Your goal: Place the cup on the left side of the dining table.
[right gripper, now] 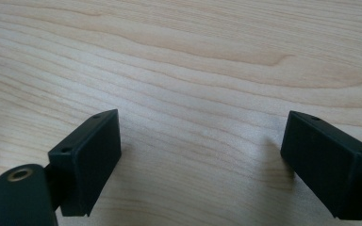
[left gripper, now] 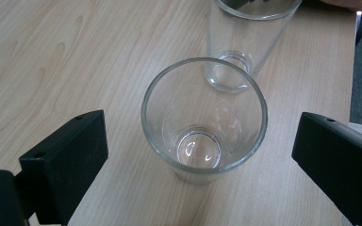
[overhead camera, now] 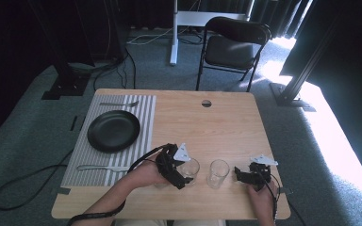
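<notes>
Two clear empty glasses stand upright near the table's front edge. The left glass (overhead camera: 190, 169) (left gripper: 204, 120) sits between the wide-apart jaws of my left gripper (overhead camera: 181, 173) (left gripper: 202, 155), which is open and does not touch it. The second glass (overhead camera: 218, 173) (left gripper: 247, 40) stands just beyond it, toward the right. My right gripper (overhead camera: 243, 176) (right gripper: 200, 165) rests low over bare wood to the right of that glass, open, with nothing between its jaws.
A black plate (overhead camera: 113, 130) lies on a grey striped placemat (overhead camera: 143, 117) at the left, with a fork (overhead camera: 119, 104) behind it and a knife (overhead camera: 101, 167) in front. A cable hole (overhead camera: 206, 103) marks the table's back. A black chair (overhead camera: 235, 47) stands behind the table.
</notes>
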A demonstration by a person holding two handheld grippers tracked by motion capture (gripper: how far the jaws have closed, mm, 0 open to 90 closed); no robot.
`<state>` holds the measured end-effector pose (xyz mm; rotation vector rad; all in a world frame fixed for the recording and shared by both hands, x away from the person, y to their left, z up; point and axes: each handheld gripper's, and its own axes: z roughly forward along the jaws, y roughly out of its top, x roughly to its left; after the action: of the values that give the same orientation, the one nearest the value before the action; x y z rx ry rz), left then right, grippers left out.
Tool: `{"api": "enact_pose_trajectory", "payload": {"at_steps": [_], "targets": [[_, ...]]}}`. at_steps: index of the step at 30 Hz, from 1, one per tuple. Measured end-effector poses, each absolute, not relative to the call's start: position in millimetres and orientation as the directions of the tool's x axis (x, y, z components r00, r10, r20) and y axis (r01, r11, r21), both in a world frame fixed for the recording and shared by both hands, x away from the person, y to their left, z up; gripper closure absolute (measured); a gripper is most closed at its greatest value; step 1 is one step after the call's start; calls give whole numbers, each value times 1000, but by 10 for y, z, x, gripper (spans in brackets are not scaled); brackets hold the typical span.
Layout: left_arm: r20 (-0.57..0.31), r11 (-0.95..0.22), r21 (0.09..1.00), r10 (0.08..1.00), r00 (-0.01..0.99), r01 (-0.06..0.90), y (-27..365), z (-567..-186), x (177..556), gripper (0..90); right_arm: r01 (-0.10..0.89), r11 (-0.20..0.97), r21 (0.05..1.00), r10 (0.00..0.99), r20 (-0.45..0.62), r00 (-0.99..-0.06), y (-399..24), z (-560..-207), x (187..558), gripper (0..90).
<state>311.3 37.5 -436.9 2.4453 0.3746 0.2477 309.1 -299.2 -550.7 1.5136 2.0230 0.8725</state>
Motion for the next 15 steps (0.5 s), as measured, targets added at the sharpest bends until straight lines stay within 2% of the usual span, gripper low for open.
{"api": "enact_pose_trajectory", "payload": {"at_steps": [15], "targets": [[79, -821, 525, 310, 947, 225, 148, -4405, 3164, 62, 664, 191, 723, 958, 8, -285, -2991, -5507, 3091, 121]]}}
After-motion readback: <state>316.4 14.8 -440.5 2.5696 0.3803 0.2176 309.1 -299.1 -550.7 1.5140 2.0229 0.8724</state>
